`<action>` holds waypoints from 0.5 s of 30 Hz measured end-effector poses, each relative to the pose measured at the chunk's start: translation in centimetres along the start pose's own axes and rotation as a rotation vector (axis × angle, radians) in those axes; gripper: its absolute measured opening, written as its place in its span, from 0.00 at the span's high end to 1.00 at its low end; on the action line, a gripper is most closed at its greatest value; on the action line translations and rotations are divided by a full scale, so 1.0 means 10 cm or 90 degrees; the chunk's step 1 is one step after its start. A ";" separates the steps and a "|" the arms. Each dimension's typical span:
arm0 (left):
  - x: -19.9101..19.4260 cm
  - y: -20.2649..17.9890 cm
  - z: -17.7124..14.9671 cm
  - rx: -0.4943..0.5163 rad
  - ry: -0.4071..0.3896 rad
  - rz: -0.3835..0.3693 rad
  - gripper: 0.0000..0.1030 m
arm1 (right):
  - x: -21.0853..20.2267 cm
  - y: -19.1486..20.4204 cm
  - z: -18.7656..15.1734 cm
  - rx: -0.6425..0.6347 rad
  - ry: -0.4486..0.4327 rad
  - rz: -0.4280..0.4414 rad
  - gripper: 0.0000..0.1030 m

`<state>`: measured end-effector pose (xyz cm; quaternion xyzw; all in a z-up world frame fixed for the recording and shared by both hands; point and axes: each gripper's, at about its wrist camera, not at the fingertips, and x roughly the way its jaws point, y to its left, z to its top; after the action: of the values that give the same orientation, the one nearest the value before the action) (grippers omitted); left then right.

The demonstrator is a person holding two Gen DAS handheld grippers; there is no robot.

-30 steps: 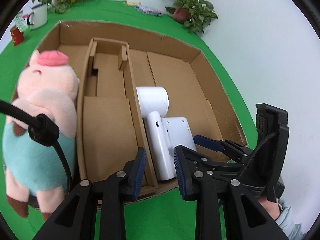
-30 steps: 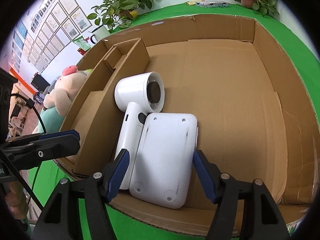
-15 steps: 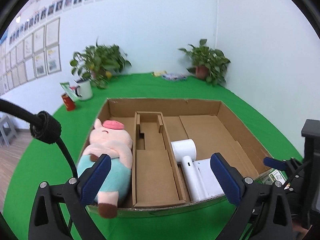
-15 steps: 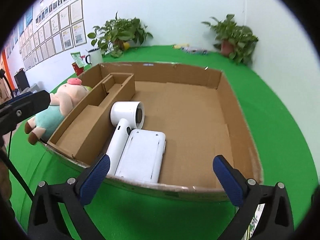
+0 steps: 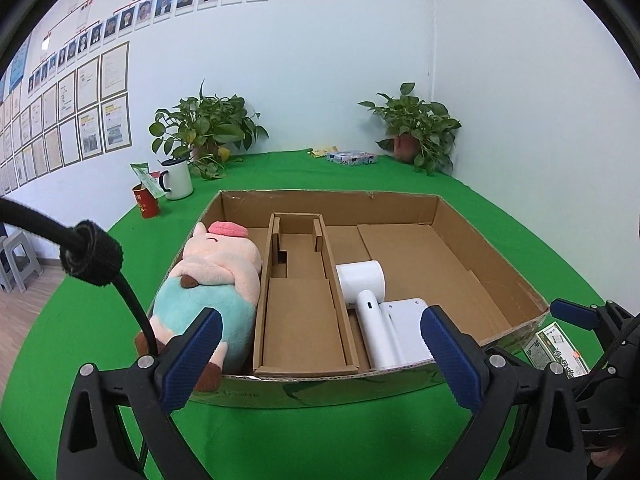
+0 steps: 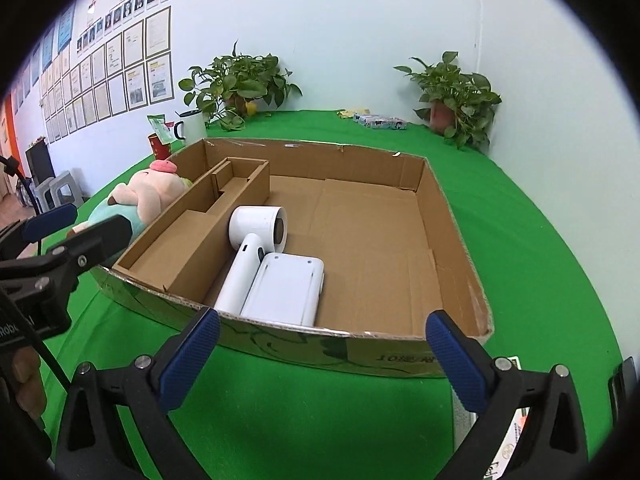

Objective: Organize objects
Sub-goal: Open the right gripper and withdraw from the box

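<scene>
A shallow cardboard box (image 5: 328, 208) (image 6: 320, 160) lies on the green cloth. In its left strip lies a pink plush pig (image 5: 216, 276) (image 6: 148, 194) in teal clothes. A cardboard divider insert (image 5: 300, 300) (image 6: 192, 236) fills the middle. Right of the insert rest a white hair dryer (image 5: 362, 280) (image 6: 256, 236) and a flat white device (image 5: 404, 320) (image 6: 286, 288), side by side. My left gripper (image 5: 320, 360) hovers open before the box's near wall, holding nothing. My right gripper (image 6: 322, 360) is open too, in front of the near wall and clear of it.
A small green-and-white carton (image 5: 558, 346) (image 6: 516, 440) lies on the cloth by the box's near right corner. At the back stand two potted plants (image 5: 208, 132) (image 5: 420, 128), a white mug (image 5: 176, 178), a red cup (image 5: 146, 200) and a flat packet (image 5: 352, 157). The box's right half is bare cardboard.
Both grippers pulled back from inside the box, rose and tilted up. The left jaws went from nearly shut to wide; the right jaws, earlier astride the flat white device, also spread wide.
</scene>
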<state>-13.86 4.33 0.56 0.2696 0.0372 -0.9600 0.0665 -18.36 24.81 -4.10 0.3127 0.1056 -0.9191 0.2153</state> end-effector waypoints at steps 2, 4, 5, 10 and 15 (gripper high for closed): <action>-0.02 0.00 -0.02 -0.003 -0.004 0.007 0.03 | -0.06 -0.01 -0.02 0.002 -0.014 -0.007 0.01; -0.07 0.01 -0.03 -0.009 -0.004 0.002 0.03 | -0.10 0.00 -0.04 0.001 -0.021 -0.013 0.01; -0.09 0.02 -0.04 -0.010 -0.005 0.001 0.03 | -0.12 0.00 -0.06 0.002 -0.024 -0.014 0.01; -0.19 -0.02 -0.12 0.008 -0.018 0.011 0.03 | -0.18 0.01 -0.13 0.006 -0.030 -0.013 0.01; -0.25 0.01 -0.19 -0.010 -0.013 0.001 0.04 | -0.21 -0.01 -0.23 0.018 -0.030 -0.010 0.01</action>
<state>-10.72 4.75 0.25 0.2591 0.0437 -0.9623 0.0700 -15.70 26.33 -4.64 0.2931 0.0900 -0.9293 0.2062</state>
